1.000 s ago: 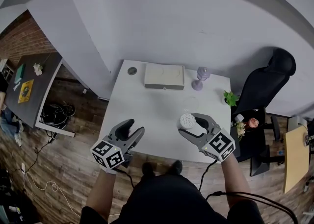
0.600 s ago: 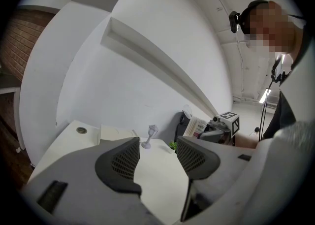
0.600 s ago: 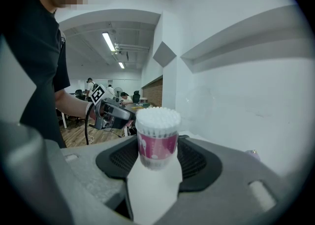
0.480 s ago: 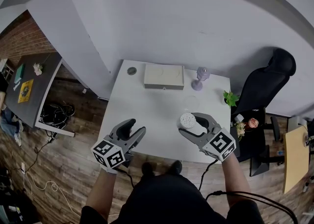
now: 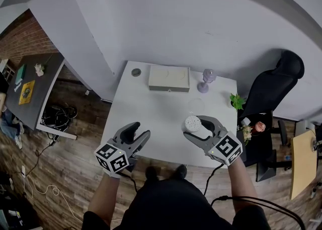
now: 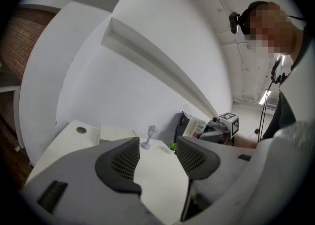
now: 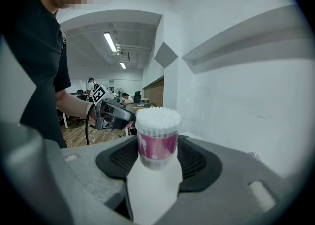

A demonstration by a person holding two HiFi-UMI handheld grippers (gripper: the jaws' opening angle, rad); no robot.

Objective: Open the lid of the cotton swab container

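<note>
The cotton swab container (image 7: 157, 138) is a small tub with a pink label, and white swab tips show at its top. It stands upright between the pads of my right gripper (image 7: 157, 162), which is shut on it. In the head view the container (image 5: 192, 123) sits in that gripper (image 5: 194, 129) over the front right of the white table (image 5: 151, 108). A faint clear round piece (image 5: 195, 105) lies on the table just behind it; I cannot tell whether it is the lid. My left gripper (image 5: 139, 130) hovers at the table's front left, open and empty (image 6: 155, 162).
At the back of the table are a flat white box (image 5: 168, 78), a small purple lamp figurine (image 5: 206, 80) and a round grommet (image 5: 136, 72). A little green plant (image 5: 235, 100) stands at the right edge. A black office chair (image 5: 274, 85) is to the right.
</note>
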